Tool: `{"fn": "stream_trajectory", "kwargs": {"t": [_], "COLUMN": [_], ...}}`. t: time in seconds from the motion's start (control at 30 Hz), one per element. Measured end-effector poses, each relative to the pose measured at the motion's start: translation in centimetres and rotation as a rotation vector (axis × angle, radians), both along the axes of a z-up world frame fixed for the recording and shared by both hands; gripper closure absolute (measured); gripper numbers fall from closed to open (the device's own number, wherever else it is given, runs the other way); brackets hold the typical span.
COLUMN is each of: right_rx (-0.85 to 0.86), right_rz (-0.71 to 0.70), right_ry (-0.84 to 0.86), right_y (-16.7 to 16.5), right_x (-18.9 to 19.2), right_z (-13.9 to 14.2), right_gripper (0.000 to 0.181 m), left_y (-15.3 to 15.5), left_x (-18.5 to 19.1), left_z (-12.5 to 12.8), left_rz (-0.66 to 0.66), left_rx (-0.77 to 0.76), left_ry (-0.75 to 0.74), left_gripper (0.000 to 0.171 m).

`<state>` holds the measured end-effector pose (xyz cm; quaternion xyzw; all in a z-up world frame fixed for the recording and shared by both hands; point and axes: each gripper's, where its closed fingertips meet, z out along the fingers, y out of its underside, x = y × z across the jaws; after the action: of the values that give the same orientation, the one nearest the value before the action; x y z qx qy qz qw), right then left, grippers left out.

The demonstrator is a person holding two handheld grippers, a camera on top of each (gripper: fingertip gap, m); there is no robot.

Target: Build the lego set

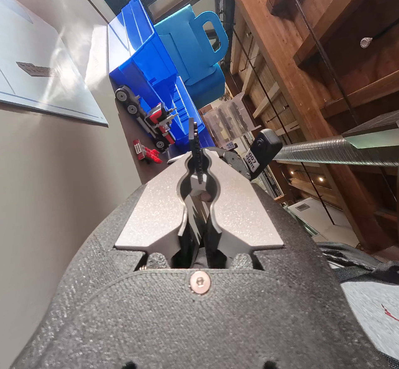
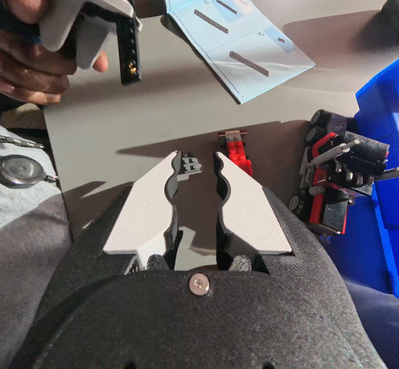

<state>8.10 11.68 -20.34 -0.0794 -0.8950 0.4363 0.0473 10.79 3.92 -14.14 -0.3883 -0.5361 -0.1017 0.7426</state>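
Our left tool [image 1: 197,160] clamps the black studded beam [image 1: 195,142] above the table [image 2: 129,110]; our right tool [image 2: 196,153] gapes wide over the grey plate [image 2: 191,163] beside the red piece [image 2: 237,153].

Each gripper has a rough black body, one round silver screw [image 2: 198,283] in the middle, and two pale grey fingers [image 2: 149,198] with wavy inner edges. The person wears a grey top [image 1: 373,306].

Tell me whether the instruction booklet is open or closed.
Open: the instruction booklet lies spread on the table, with printed pages facing up.
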Motion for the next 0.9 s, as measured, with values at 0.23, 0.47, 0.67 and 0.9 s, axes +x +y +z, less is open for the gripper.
{"fn": "stream_trajectory", "kwargs": {"t": [0.23, 0.47, 0.67, 0.9], "right_rx": [0.119, 0.161, 0.162, 0.03], "right_rz": [0.101, 0.093, 0.056, 0.02], "right_ry": [0.011, 0.024, 0.008, -0.04], "right_y": [0.5, 0.0, -0.8, -1.3], "right_x": [0.7, 1.1, 1.3, 1.6], "right_z": [-2.0, -2.9, -2.9, 0.3], "right_gripper": [0.149, 0.154, 0.163, 0.163], "left_y": [-0.1, 0.6, 2.1, 3.5], "left_x": [0.1, 0.3, 1.4, 2.9], "left_z": [-0.3, -0.4, -0.8, -2.4], "left_rz": [-0.032, -0.065, -0.146, -0.185], "left_rx": [0.009, -0.012, -0.002, -0.031], "left_ry": [-0.022, -0.022, -0.058, -0.143], "left_gripper": [0.166, 0.166, 0.166, 0.166]}}
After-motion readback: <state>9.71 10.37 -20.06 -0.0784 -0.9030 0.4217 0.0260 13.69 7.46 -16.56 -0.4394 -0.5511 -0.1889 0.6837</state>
